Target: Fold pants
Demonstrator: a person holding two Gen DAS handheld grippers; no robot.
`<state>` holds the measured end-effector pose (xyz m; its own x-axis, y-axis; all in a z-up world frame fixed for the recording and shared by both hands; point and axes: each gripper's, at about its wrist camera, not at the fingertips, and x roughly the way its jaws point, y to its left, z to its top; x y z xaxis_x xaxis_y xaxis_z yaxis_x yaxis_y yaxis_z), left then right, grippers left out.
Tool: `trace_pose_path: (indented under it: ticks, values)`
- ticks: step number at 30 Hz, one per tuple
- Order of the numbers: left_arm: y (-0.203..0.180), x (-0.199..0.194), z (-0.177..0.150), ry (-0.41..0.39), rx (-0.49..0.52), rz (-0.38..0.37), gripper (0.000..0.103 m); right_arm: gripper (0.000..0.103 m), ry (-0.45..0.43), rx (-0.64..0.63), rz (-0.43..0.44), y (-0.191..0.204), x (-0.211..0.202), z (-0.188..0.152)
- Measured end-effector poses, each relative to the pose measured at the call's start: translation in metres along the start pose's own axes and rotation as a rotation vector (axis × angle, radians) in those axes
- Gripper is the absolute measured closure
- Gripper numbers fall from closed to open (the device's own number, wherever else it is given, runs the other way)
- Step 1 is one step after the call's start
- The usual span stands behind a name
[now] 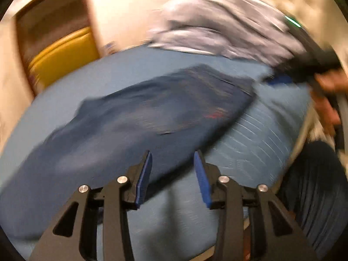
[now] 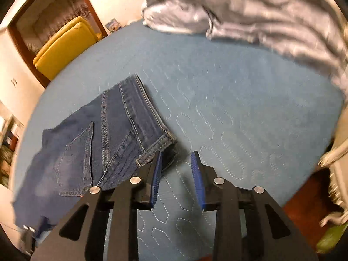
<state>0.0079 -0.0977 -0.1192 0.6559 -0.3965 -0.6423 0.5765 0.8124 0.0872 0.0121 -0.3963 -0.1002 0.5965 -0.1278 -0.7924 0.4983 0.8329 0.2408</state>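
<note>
pants (image 2: 104, 139): lying folded on the blue bed (image 2: 239, 108)
left claw (image 1: 173, 175): hanging open, empty, over pants
right claw (image 2: 176, 171): gaping empty beside waistband
risk: i judge a shallow pinch could be undoing the fold

Pants (image 2: 104, 143): dark blue denim, matt, coarse weave, paler contrast stitching along seams and pocket. Bed cover (image 2: 228, 113): light blue quilted cloth, matt, stitched pattern. Bedding heap (image 2: 250, 10): grey-white soft cloth, crumpled. Right claw (image 2: 176, 155) and left claw (image 1: 173, 154): matt black plastic frames, ribbed blue pads, shiny metal pivot pins. Chair (image 2: 65, 43): mustard upholstery, smooth, slight sheen. Door frame (image 2: 19, 37): dark wood.
</note>
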Motion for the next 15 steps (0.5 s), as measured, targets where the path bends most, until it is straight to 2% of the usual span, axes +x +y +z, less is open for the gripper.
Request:
trace_pose_path:
  ticks: [1,3,5,6,9,10,11,13,14,15]
  values:
    - [0.014,-0.005,0.000,-0.004,-0.049,0.020,0.075,0.063,-0.021,-0.034,0.006,0.010,-0.007,-0.002]
    - [0.045,-0.014,-0.001,0.000,-0.150,0.064,0.080,0.023,-0.080,-0.160,0.010,0.041,-0.019,-0.008]
    - [0.078,-0.016,-0.007,0.042,-0.276,0.069,0.081,0.020,-0.137,-0.268,0.026,0.067,-0.025,-0.015]
    - [0.095,-0.014,-0.015,0.078,-0.341,0.072,0.081,0.015,-0.147,-0.306,0.029,0.080,-0.024,-0.016]
    - [0.132,-0.011,-0.038,0.144,-0.473,0.124,0.081,0.015,-0.144,-0.354,0.069,0.112,-0.015,-0.021]
    - [0.140,-0.008,-0.045,0.176,-0.492,0.129,0.081,0.015,-0.125,-0.370,0.070,0.121,-0.006,-0.023]
    - [0.150,-0.006,-0.054,0.204,-0.521,0.126,0.081,0.015,-0.071,-0.387,0.039,0.130,0.010,-0.025]
    - [0.162,-0.017,-0.059,0.187,-0.551,0.123,0.079,0.015,-0.018,-0.382,0.007,0.134,0.027,-0.031]
    - [0.168,-0.025,-0.057,0.168,-0.542,0.148,0.074,0.015,-0.012,-0.374,-0.012,0.134,0.034,-0.034]
    - [0.177,-0.035,-0.055,0.140,-0.536,0.193,0.048,0.015,-0.011,-0.376,-0.043,0.134,0.039,-0.037]
